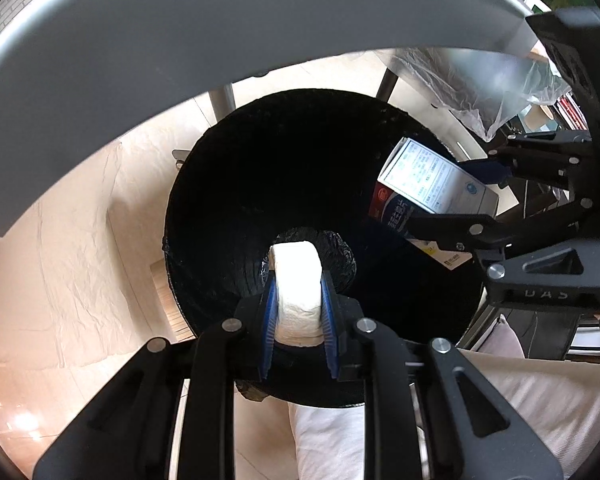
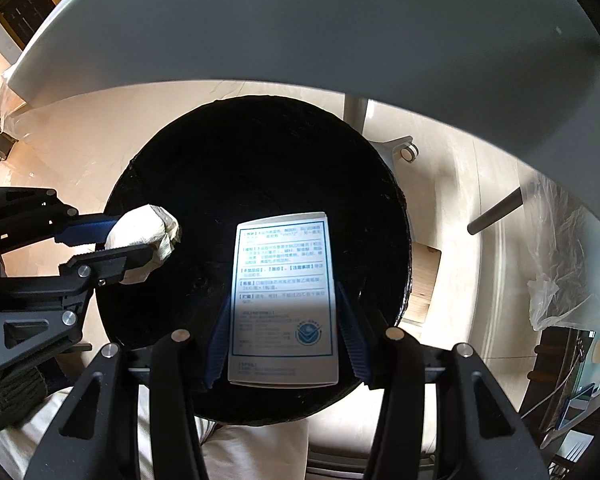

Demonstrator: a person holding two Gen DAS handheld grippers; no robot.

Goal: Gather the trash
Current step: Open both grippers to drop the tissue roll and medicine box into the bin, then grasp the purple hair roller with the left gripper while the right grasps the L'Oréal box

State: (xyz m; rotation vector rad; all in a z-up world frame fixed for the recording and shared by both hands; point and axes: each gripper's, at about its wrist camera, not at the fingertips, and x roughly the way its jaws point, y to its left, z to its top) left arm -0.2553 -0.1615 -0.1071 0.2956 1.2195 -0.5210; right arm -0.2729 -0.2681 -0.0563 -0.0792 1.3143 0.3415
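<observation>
A round bin lined with a black bag [image 1: 228, 184] [image 2: 260, 152] stands on the floor under both grippers. My left gripper [image 1: 298, 304] [image 2: 112, 240] is shut on a crumpled white paper wad [image 1: 298, 284] [image 2: 148, 232] and hangs over the bin's opening, pointing steeply down. My right gripper [image 2: 284, 336] [image 1: 456, 196] is shut on a white printed carton [image 2: 282, 300] [image 1: 432, 188], its blue pads pressed on the long sides, also above the bin's mouth. The bin's bottom is dark.
A grey table edge [image 1: 220, 40] [image 2: 340, 20] arches over the bin, with its legs [image 1: 224, 100] [image 2: 354, 114] beside it. Clear plastic sheeting [image 1: 480, 80] [image 2: 560, 260] lies to one side. A person's light trousers [image 1: 328, 440] [image 2: 252, 452] are below the bin.
</observation>
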